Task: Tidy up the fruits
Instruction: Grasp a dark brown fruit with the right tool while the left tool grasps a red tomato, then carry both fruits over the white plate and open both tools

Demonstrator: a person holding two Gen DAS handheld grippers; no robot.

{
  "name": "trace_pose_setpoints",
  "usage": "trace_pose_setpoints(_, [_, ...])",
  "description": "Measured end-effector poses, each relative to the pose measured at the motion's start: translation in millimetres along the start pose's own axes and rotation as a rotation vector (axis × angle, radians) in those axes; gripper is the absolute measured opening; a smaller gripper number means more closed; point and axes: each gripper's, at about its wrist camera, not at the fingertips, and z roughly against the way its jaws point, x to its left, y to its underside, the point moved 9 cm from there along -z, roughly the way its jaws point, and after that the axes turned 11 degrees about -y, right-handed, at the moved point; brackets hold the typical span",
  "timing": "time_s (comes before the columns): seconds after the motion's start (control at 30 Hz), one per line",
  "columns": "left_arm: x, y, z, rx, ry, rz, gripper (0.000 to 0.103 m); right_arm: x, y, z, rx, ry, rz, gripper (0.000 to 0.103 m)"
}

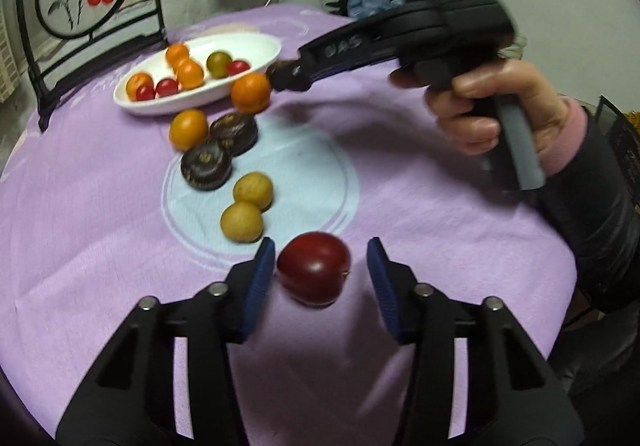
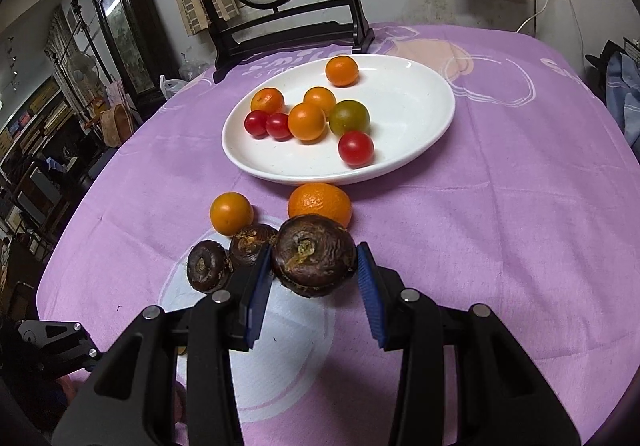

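The chestnut [image 2: 314,262] is grasped between the pads of the right gripper [image 2: 316,278], raised above the cloth [image 2: 500,246]; the plate [image 2: 420,113] lies straight ahead of it. The left gripper [image 1: 320,274] is set around a red fruit [image 1: 314,268]; pad contact cannot be confirmed through the blur. On the plate are counted four orange fruits, three red, one green. On the cloth: two oranges, two chestnuts, two tan fruits.

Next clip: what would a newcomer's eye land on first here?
Probably the white plate of small orange and red fruits at the far side of the purple tablecloth. Then the dark brown fruit held in the right gripper, and the red fruit between the left gripper's fingers.
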Motion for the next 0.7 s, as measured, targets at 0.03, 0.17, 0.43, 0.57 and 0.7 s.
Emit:
trace_pose_setpoints(0.03, [3, 0, -2, 0.008, -0.006, 0.004, 0.046, 0, 0, 0, 0.0, 0.0, 0.001, 0.042])
trace_pose_setpoints(0.17, [5, 5, -8, 0.029, -0.001, 0.01, 0.046, 1, 0, 2, -0.006, -0.003, -0.003, 0.042])
trace_pose_setpoints(0.43, [7, 11, -22, 0.08, 0.007, 0.018, 0.04, 4, 0, 4, -0.008, -0.013, 0.008, 0.042])
trace_pose_setpoints(0.57, [7, 10, -21, 0.076, 0.014, 0.034, 0.04, 8, 0, 6, -0.012, -0.02, 0.02, 0.042])
trace_pose_setpoints(0.7, [11, -3, -13, 0.031, 0.041, 0.075, 0.04, 16, 2, 5, -0.01, -0.031, 0.042, 0.042])
